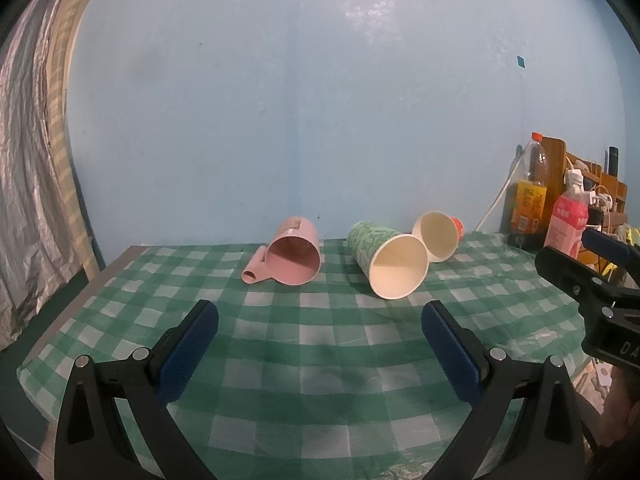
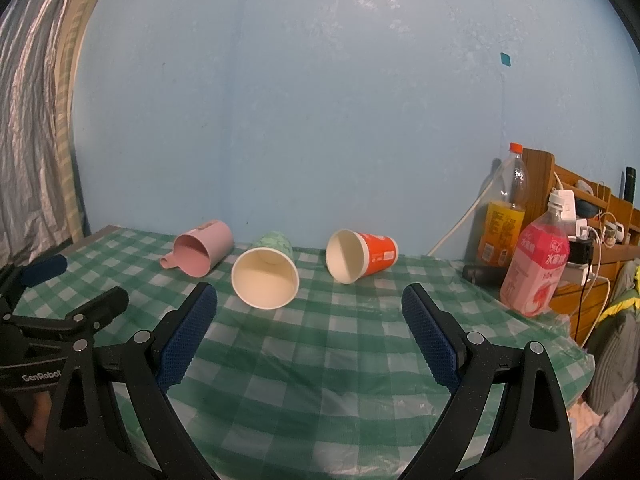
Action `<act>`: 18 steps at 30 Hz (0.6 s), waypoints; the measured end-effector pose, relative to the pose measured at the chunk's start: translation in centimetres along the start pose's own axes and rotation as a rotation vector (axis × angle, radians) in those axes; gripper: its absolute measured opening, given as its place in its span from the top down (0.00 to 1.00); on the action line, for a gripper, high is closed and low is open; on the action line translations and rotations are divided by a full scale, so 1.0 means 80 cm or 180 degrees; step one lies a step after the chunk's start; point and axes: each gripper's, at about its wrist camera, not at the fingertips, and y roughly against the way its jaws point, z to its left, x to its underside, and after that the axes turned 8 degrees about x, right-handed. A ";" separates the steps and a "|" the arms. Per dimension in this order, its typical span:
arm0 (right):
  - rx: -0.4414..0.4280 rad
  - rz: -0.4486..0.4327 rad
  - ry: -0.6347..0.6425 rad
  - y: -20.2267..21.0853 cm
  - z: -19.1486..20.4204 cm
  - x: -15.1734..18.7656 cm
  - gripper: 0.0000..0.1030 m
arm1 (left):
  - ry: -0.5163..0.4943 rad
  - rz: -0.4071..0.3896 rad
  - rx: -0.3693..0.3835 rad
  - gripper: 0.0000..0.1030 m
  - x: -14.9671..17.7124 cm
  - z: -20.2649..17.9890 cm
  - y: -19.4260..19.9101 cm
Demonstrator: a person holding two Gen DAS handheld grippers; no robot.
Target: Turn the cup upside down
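On the table [image 1: 320, 360], covered in a green-and-white checked cloth, three cups lie on their sides in a row near the blue wall [image 1: 320, 100], mouths turned toward the cameras. At the left end lies the pink mug [image 1: 294, 256], its handle pointing left and resting on the cloth. Beside it is the green paper cup [image 1: 384, 260], and just past that the orange paper cup [image 2: 362, 255], which the green one partly hides in the left wrist view. None of the cups is held.

Both tools hover above the near part of the table, short of the cups. Fingers of the left hand-held gripper [image 1: 320, 334] stand wide apart with nothing between them, and the right hand-held gripper [image 2: 310, 326] is likewise spread and empty. Off to the right stand a pink bottle [image 2: 536, 264] and an orange-capped bottle [image 2: 504, 216] before a wooden shelf [image 2: 592, 208].
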 end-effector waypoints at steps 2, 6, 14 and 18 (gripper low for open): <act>0.0000 -0.0001 0.0001 0.000 0.000 0.000 0.10 | -0.0011 -0.0005 0.0003 0.00 0.001 -0.001 0.000; -0.0003 0.0001 0.0002 0.000 0.000 0.000 0.10 | -0.0011 -0.0009 0.0003 0.01 0.002 -0.003 0.000; -0.0005 0.0014 0.0013 -0.001 0.000 0.002 0.10 | -0.0007 -0.0008 0.0010 0.01 0.003 -0.004 0.000; -0.0002 0.0017 0.0010 -0.001 0.000 0.001 0.10 | -0.0006 -0.0007 0.0010 0.01 0.003 -0.003 0.000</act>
